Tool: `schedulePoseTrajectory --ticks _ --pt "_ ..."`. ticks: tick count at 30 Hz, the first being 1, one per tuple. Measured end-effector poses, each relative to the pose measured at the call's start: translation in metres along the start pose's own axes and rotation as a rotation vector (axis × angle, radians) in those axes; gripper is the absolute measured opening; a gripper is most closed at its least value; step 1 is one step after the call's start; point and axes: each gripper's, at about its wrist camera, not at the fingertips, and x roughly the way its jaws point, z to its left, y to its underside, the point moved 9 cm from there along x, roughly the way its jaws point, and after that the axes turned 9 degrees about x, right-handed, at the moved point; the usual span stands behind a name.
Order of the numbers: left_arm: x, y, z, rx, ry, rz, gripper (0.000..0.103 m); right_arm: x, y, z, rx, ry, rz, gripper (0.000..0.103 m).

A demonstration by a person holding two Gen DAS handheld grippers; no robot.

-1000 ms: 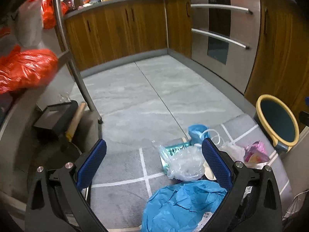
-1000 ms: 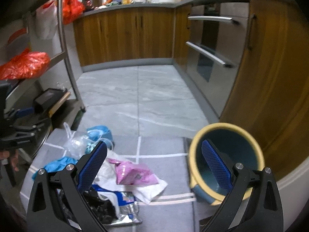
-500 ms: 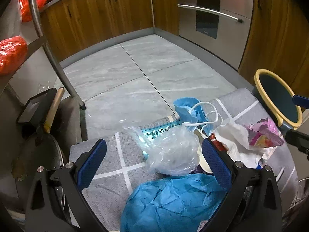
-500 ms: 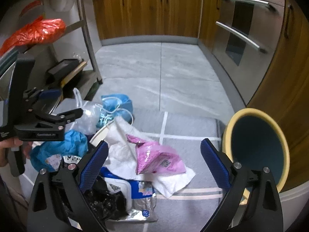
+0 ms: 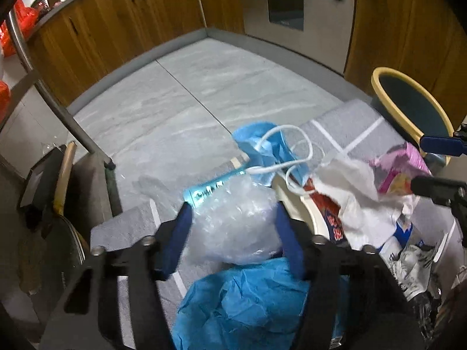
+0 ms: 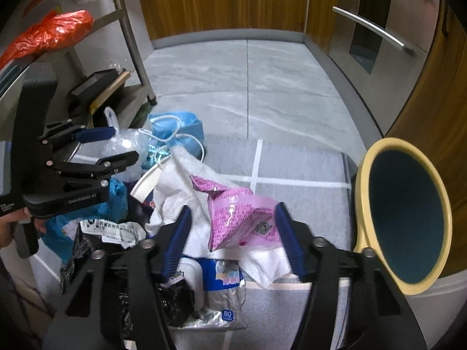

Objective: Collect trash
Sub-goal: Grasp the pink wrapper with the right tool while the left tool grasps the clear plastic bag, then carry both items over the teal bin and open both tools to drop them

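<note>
A trash pile lies on a grey mat (image 6: 292, 180). My left gripper (image 5: 233, 207) points down into the pile. Its jaws are closing and both pads touch the sides of a crumpled clear plastic bag (image 5: 233, 233). A blue face mask (image 5: 262, 145) lies beyond the bag and blue crumpled paper (image 5: 248, 300) lies under the gripper. My right gripper (image 6: 233, 208) is closing around a pink snack packet (image 6: 236, 213) on white tissue (image 6: 181, 180). Its right pad is at the packet's edge, and a gap remains on the left. A yellow-rimmed bin (image 6: 360, 218) lies tipped to the right.
A metal rack leg (image 6: 131, 38) and a black box (image 6: 96, 81) stand left of the pile, with an orange bag (image 6: 49, 32) on the shelf. Wooden cabinets and an oven (image 5: 292, 8) line the far side. A clear wrapper (image 6: 227, 300) and black plastic (image 6: 87, 248) lie near the front.
Both grippers sank toward the pile and tipped further down. Their jaws narrowed from wide open, the left around the clear bag, the right around the pink packet.
</note>
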Motion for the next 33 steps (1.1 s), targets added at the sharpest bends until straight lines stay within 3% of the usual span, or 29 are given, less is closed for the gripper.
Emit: schedulePoseTrajectory --ticks 4,13,24,33 --pt "0.001 0.005 -0.002 0.020 0.022 0.016 0.046 0.003 0.002 0.001 -0.001 -0.007 0.020 0.033" --pt "-0.004 0.010 -0.001 0.070 0.020 0.042 0.034 -0.004 -0.001 0.001 -0.001 -0.014 0.022 0.016" --pt "-0.043 0.007 0.021 0.000 -0.001 -0.028 0.032 -0.036 -0.008 0.003 0.021 -0.005 -0.055 0.011" --pt "-0.092 -0.017 0.025 -0.075 0.009 -0.166 0.032 -0.079 -0.025 -0.007 0.070 0.030 -0.159 0.011"
